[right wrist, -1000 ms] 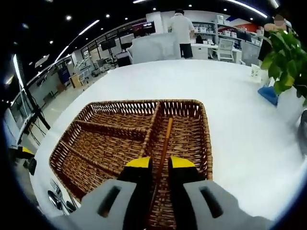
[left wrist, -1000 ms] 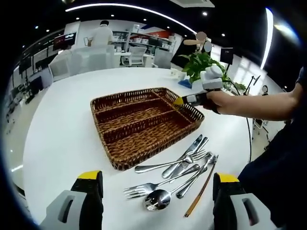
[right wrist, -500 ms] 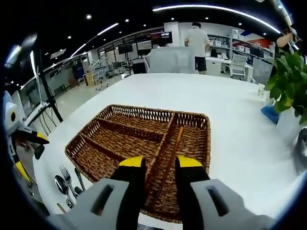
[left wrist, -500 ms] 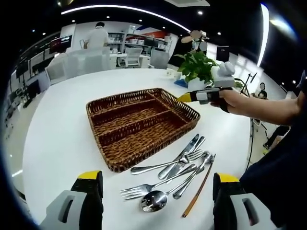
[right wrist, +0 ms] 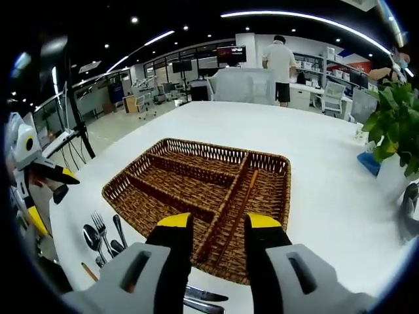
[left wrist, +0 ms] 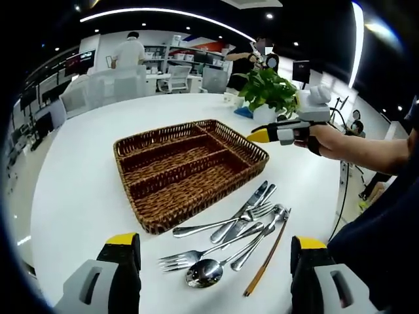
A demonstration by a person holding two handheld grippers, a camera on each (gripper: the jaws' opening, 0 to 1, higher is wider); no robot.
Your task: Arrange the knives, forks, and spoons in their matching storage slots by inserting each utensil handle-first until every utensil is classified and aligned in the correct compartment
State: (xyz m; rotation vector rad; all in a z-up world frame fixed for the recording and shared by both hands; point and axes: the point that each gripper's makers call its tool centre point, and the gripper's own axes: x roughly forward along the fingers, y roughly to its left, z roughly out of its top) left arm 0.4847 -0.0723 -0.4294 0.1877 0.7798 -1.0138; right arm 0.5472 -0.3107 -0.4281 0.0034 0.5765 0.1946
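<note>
On the white surface (left wrist: 85,190), the wicker tray (left wrist: 186,167) sits beside loose cutlery (left wrist: 229,235). The left tool (left wrist: 213,275) gapes wide, empty. The right gripper view reveals what looks like a chopstick (right wrist: 237,209) in the tray's end slot; the right tool (right wrist: 216,229) is open, empty.

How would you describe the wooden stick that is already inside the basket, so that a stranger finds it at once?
Start at the brown wicker basket on the white table. It has three long compartments side by side and one crosswise compartment at their end. The thin brown stick lies alone in that crosswise compartment, along its length; the other utensils lie on the table outside.
</note>
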